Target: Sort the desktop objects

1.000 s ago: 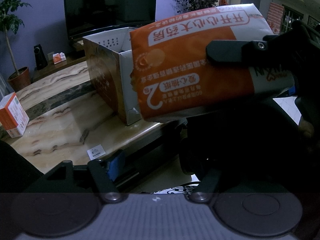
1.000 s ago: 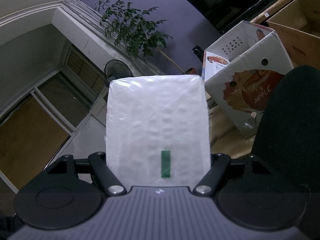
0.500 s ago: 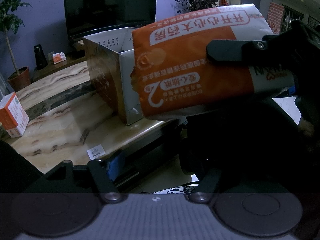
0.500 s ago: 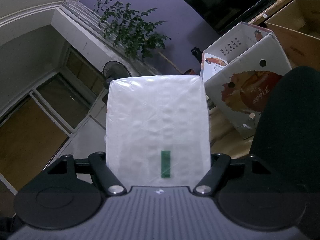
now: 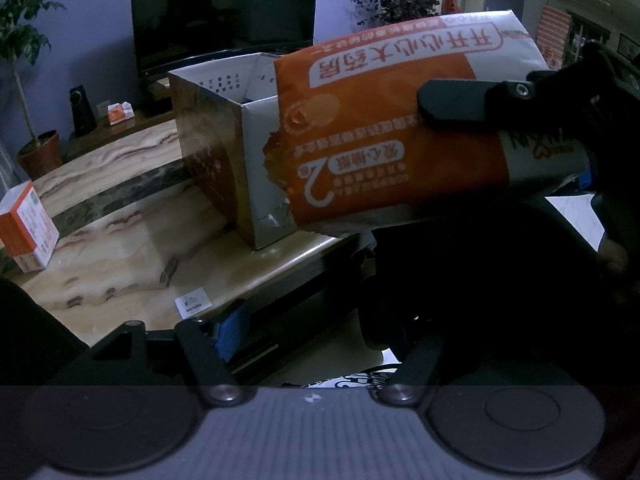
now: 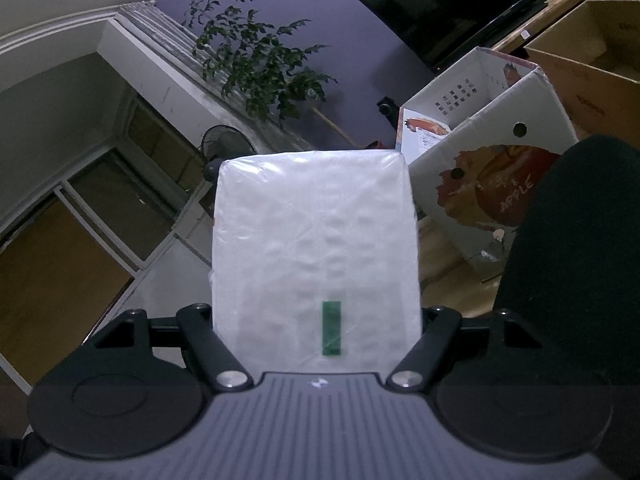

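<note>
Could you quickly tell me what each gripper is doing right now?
Left gripper: open, holding nothing.
Right gripper: closed on the tissue pack.

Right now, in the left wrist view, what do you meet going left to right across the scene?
Potted plant → small orange box on the table's left edge → black speaker → apple carton → orange tissue pack → right gripper, closed on that pack.
</note>
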`<action>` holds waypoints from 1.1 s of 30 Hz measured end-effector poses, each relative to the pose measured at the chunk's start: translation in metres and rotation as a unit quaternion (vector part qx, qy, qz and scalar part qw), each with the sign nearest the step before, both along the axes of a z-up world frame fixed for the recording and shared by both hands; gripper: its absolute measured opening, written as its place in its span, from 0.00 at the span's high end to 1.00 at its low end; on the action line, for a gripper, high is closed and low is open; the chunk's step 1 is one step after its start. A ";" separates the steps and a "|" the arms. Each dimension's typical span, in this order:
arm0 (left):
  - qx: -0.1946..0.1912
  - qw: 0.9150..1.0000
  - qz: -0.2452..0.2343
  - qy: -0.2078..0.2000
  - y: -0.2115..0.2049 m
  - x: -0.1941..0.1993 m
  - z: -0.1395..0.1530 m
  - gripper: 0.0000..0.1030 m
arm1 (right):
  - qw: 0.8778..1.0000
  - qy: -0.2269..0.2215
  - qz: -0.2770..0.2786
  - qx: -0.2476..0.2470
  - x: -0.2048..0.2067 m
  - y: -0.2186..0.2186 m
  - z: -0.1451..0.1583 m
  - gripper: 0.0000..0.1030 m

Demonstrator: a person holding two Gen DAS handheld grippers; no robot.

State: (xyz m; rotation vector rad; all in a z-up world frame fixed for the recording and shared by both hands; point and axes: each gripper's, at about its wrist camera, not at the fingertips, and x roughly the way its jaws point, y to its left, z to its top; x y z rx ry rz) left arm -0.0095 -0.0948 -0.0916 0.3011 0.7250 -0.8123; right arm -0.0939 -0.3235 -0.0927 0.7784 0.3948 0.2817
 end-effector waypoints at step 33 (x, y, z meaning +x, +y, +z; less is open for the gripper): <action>0.004 1.000 0.013 0.001 0.001 0.005 -0.001 0.32 | 0.999 0.018 -0.039 -0.003 0.025 -0.021 0.005 0.27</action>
